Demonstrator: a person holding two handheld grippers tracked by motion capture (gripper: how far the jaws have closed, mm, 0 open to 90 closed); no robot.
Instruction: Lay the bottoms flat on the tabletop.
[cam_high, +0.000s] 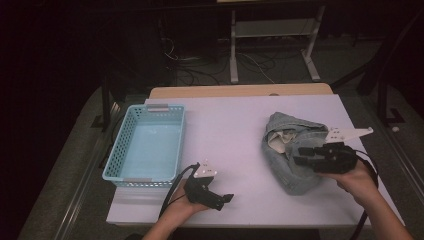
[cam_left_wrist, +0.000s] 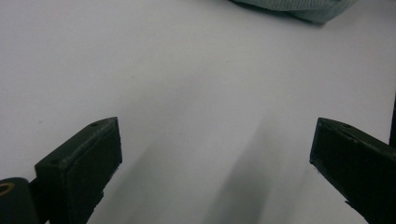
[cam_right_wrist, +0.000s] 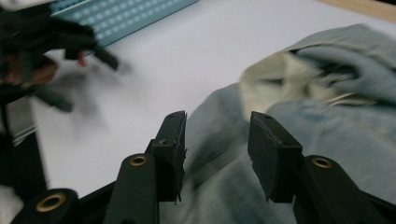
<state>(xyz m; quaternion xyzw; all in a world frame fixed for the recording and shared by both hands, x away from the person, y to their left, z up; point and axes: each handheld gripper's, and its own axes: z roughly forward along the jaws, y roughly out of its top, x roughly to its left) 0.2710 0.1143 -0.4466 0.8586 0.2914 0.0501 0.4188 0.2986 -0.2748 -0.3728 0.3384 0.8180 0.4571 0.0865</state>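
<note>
Now we have the crumpled pale-blue denim garment (cam_high: 292, 155) lying on the right half of the white table (cam_high: 235, 130), cream lining showing. Our right gripper (cam_right_wrist: 217, 140) hovers over it, jaws partly open, nothing pinched. We judge a fresh grip comes next: lower, close on a fold. Our left gripper (cam_left_wrist: 212, 154) waits wide open and empty above bare tabletop. Between garment and light-blue perforated plastic basket (cam_high: 112, 160) lies open room; the garment's near end sits close to the table's front edge.

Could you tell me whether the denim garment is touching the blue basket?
Apart. The high view shows a wide strip of bare white table between the denim garment on the right and the blue basket on the left.
</note>
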